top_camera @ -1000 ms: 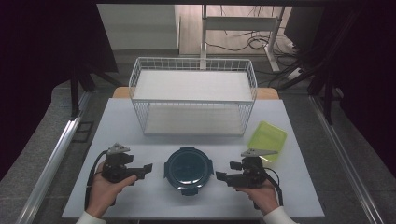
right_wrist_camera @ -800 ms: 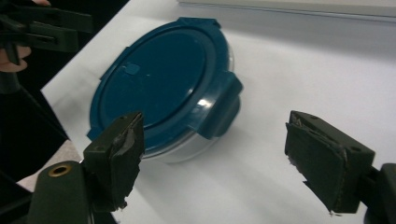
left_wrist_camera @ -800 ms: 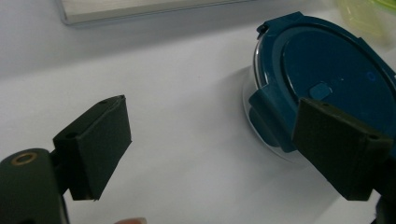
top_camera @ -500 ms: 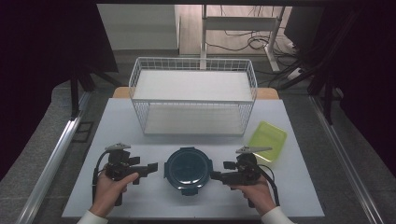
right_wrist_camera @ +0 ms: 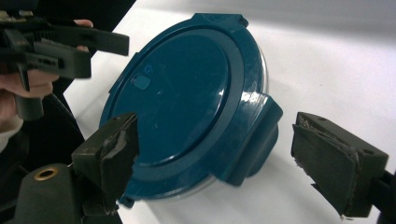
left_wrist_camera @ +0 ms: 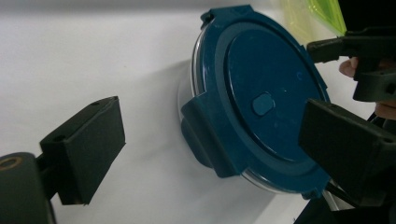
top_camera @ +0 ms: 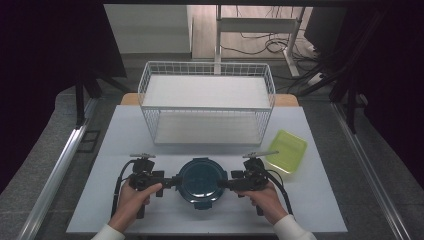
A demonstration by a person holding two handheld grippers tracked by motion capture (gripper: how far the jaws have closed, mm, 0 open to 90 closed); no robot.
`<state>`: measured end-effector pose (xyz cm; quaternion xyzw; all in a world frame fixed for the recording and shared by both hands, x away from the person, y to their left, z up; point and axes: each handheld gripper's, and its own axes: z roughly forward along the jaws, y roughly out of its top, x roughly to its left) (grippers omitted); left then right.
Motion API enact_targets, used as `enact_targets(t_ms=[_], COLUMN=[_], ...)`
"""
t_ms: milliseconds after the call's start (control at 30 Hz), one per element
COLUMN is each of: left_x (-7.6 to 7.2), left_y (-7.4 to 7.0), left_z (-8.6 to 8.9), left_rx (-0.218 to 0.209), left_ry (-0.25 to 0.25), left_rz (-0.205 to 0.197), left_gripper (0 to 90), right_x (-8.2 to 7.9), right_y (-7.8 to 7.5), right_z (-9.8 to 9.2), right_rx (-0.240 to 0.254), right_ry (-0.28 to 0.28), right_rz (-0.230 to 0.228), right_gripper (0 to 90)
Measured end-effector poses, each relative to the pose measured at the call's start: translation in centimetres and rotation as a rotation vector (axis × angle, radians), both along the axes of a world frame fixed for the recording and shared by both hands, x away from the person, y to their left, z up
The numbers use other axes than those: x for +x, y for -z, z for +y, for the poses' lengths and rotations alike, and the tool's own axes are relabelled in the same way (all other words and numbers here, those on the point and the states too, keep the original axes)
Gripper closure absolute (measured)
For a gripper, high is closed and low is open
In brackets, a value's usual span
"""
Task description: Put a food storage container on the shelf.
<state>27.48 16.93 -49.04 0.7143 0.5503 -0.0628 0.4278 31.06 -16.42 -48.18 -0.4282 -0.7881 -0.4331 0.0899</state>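
Item: round container with a dark teal lid (top_camera: 201,179), standing upright on the white table (top_camera: 320,200), near its front edge, between my two grippers.

Left gripper (top_camera: 169,181): I am holding it level at the container's left side. Its jaws have just been opening and are standing wide apart; the left latch tab (left_wrist_camera: 205,135) is lying in the gap between them, with neither pad pressing on it.

Right gripper (top_camera: 226,184): I am holding it level at the container's right side. Its jaws have likewise just been opening and are standing apart; the right latch tab (right_wrist_camera: 254,140) is sitting between the pads, untouched.

Step in hand, as I judge it: I am lining up on both side latches at once, probably to unclip the lid. To do it well I am keeping each tab centred in its gap, so that the pads meet the flap squarely and not the lid's rim. I should be closing both sides evenly, lest the container slide or tip across the smooth tabletop.

Description of item: the lid is glossy, with a raised ring and a small oval valve (left_wrist_camera: 262,103) off centre; further tabs are showing at the far rim (right_wrist_camera: 219,18). Under the lid a clear bowl wall (left_wrist_camera: 187,88) is showing. I cannot tell its contents.

Also present: a white wire basket (top_camera: 207,102) behind the container, well apart; a yellow-green tray (top_camera: 286,150) on the table, just beyond my right gripper.
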Motion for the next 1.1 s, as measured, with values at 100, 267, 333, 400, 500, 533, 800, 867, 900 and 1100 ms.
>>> enact_targets(t_ms=[100,267,333,400,500,533,800,867,900,1100], left_x=[0.4,0.8,1.0,1.1,1.3,1.4,1.6,1.6,1.5,1.3], left_y=[0.5,1.1,1.4,1.6,2.0,2.1,2.6,2.6,2.6,2.4], left_z=[-0.2,-0.7,-1.0,-1.1,-1.2,-1.3,-1.9,-2.1,-2.2,-2.5], left_rx=[-0.025,-0.041,-0.040,-0.045,-0.062,-0.068,-0.100,-0.118,-0.125,-0.112], left_ry=[0.009,0.031,0.038,0.044,0.049,0.052,0.083,0.093,0.100,0.087], left_rz=[0.026,0.055,0.063,0.074,0.094,0.102,0.140,0.153,0.155,0.145], left_gripper=[6.7,7.4,8.2,9.3,9.5,9.5,14.3,16.8,18.5,21.3], right_x=[0.6,1.1,1.2,1.4,1.5,1.5,1.8,1.8,1.8,1.7], right_y=[0.6,1.1,1.2,1.4,1.7,1.8,2.7,2.8,2.8,2.3], right_z=[0.6,1.3,1.5,1.5,1.7,1.8,2.3,2.3,2.2,1.8], right_rx=[0.014,0.019,0.016,0.011,0.007,0.009,0.032,0.031,0.032,0.027], right_ry=[-0.003,-0.009,-0.004,-0.002,0.000,-0.002,-0.004,0.007,0.013,0.031], right_rz=[0.037,0.072,0.079,0.087,0.103,0.110,0.189,0.210,0.216,0.232], right_gripper=[14.5,13.0,12.6,12.1,11.1,10.7,15.1,15.7,16.9,23.6])
